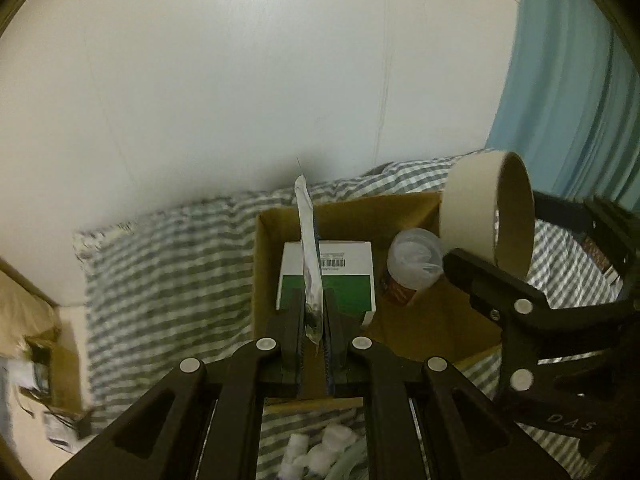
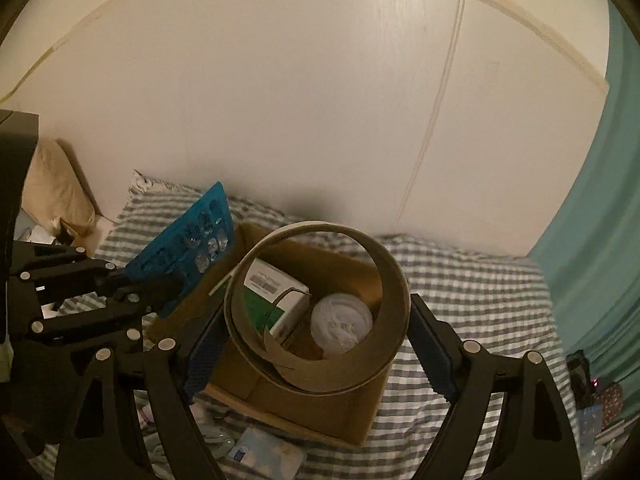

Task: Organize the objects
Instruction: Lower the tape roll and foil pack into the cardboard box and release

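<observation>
- Above a cardboard box [image 2: 304, 412] on a bed with a checked sheet [image 2: 472, 280], you carry one thing in each tool, both angled down toward the box.
- Your left tool [image 1: 314, 320] is pressed fully together on a flat blister pack [image 1: 310, 256], seen edge-on from its own camera; the right wrist view shows the pack's blue face [image 2: 192, 240] held out over the box's left edge.
- Your right tool [image 2: 316, 340] stands about half open, its pads against the outside of a wide cardboard ring [image 2: 384, 272], which hangs directly over the box.
- Already inside the box: a green-and-white carton [image 1: 328, 276] and a lidded cup [image 1: 414, 264] beside it.
- The step in hand looks like delivery into the box, the ring nearest to release.
- Next calls for lowering the ring into the free floor beside the cup before spreading the pads, then sliding the pack in flat or along a wall.
</observation>
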